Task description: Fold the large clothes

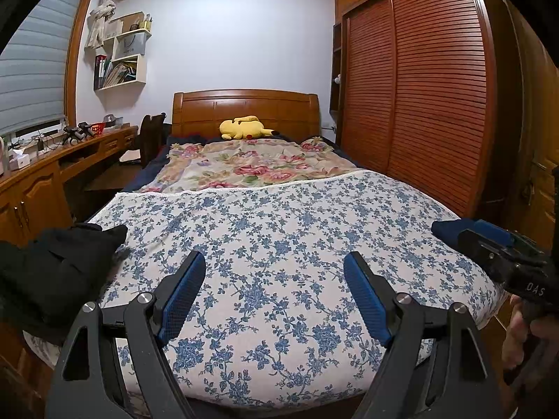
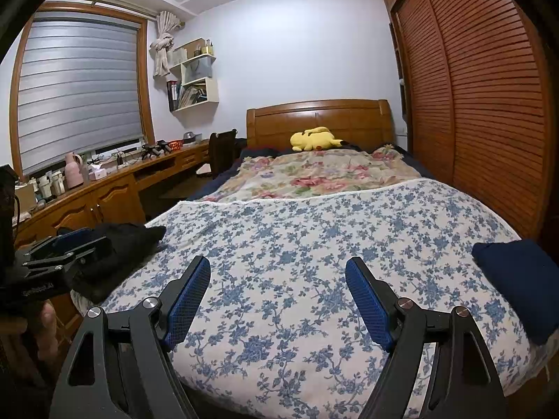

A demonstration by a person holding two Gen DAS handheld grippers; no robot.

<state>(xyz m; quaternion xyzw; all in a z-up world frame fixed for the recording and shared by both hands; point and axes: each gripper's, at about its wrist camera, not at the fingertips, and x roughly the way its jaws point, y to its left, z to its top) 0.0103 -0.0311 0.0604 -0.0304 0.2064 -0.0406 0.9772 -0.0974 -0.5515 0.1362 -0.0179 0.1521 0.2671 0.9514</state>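
Bed [image 1: 279, 314] fills both views, head end far, foot end near. Blue-flowered white cover [image 2: 314, 244] spread flat over the near half, with a lace-like far hem; a pink-flowered quilt [image 1: 251, 167] lies beyond it. Yellow plush toy [image 1: 244, 127] at the wooden headboard [image 1: 244, 104].

Louvred wardrobe doors [image 1: 419, 87] run just beside the bed's right edge, leaving only a narrow gap. On the left, a wooden desk run [image 2: 104, 188] sits apart from the bed, under a window with its blind [image 2: 77, 90] down.

Black garment [image 1: 59, 272], bunched, lies at the near-left corner of the bed and hangs over the edge. Folded navy garment [image 2: 517, 279] sits at the near-right edge of the cover. The middle of the cover between them is bare and flat.

Left gripper [image 1: 274, 272]: jaws spread wide, nothing between the blue pads [image 1: 185, 296], poised over the near middle of the cover; the black garment is just to its left, not touched. Right gripper [image 2: 277, 276]: jaws likewise wide apart and empty, over the cover; the navy garment is off to its right, apart from it.

Writing: "DAS" in pale letters on the right gripper's body as seen from the left wrist view. Small pale print on the left gripper's body in the right wrist view, too blurred to read. A grey bag on the white wall shelves [image 1: 129, 52] carries faint lettering, unreadable.

A hand [image 1: 517, 342] grips the right tool's handle.
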